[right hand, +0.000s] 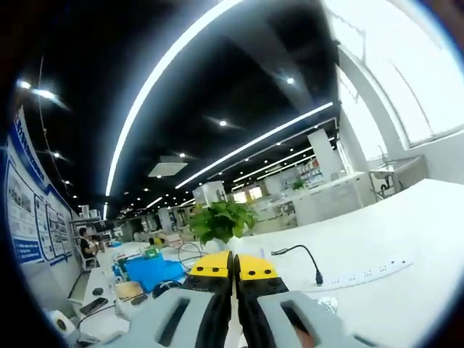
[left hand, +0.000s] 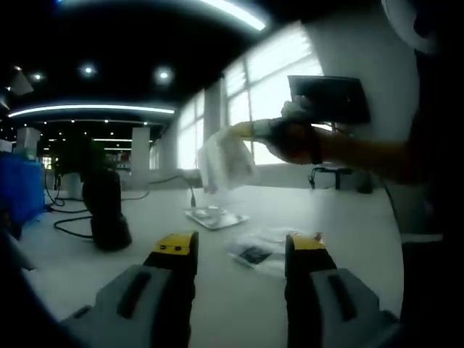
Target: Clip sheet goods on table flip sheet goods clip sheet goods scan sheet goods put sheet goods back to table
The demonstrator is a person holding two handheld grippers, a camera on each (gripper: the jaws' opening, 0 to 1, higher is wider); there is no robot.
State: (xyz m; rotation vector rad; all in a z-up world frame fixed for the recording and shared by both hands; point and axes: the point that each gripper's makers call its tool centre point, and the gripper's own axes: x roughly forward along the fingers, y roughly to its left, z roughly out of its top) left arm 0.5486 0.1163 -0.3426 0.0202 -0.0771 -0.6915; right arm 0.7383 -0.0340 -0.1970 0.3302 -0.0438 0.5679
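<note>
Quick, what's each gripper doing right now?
Left gripper: open, holding nothing, above the table.
Right gripper: shut on a clear packet, held up in the air.

In the left gripper view, we see the raised sheet goods only as a pale blur, its print unreadable. The packets lying on the table are too smeared to identify. In the right gripper view, the wall posters carry text too small to read.
</note>
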